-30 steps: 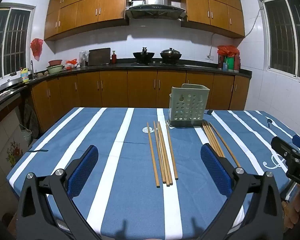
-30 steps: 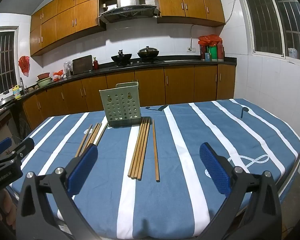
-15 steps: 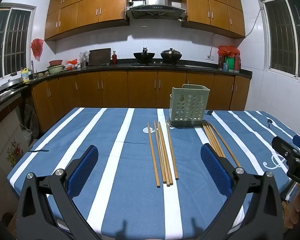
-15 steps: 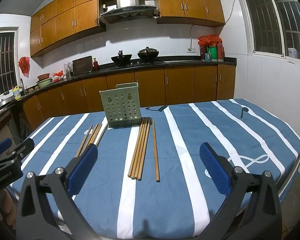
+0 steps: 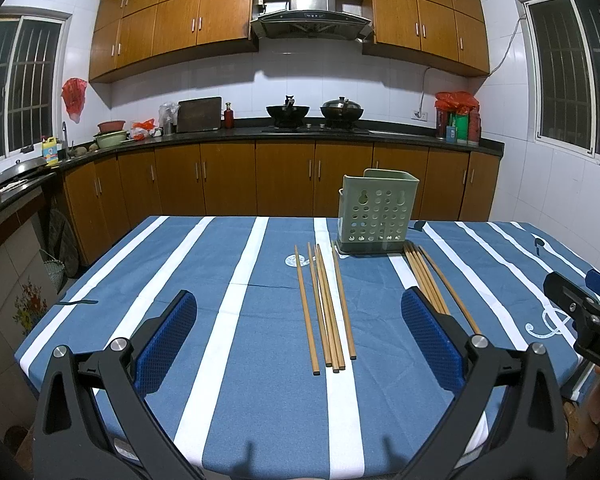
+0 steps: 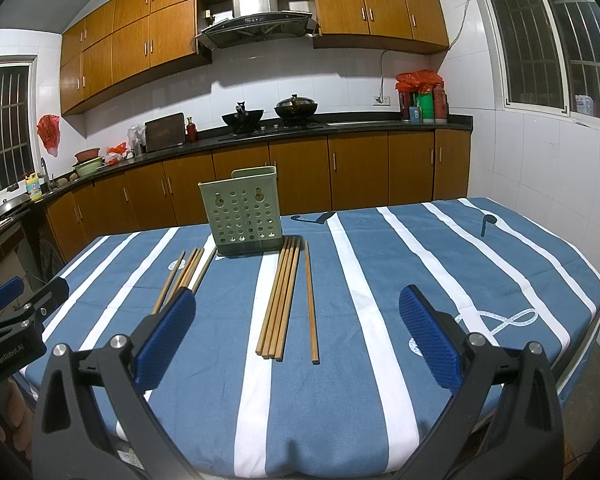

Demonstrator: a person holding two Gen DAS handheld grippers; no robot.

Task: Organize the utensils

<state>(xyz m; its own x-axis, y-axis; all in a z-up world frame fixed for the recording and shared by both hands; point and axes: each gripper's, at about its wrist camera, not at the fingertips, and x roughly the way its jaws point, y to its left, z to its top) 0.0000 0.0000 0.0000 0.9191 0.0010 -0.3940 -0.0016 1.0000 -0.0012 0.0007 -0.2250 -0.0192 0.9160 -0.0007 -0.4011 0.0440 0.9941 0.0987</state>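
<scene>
Hovering wide open and empty, the left gripper [image 5: 299,334] and right gripper [image 6: 297,334] are holding the same poses over the near edge of the desk [image 5: 236,392] as a second ago; nothing is moving yet. The left fingers [image 5: 166,342] are framing one bunch of chopsticks [image 5: 325,306] lying loose on the striped cloth, while the right fingers [image 6: 430,338] are bracketing the other bunch [image 6: 281,300], with one stick lying just apart from it. Beyond both bunches, the green holder [image 5: 374,212] is standing upright, apparently empty, the sticks' far tips just beside its base. By all appearances, the sorting is not yet under way: every stick is waiting to be picked up.
</scene>
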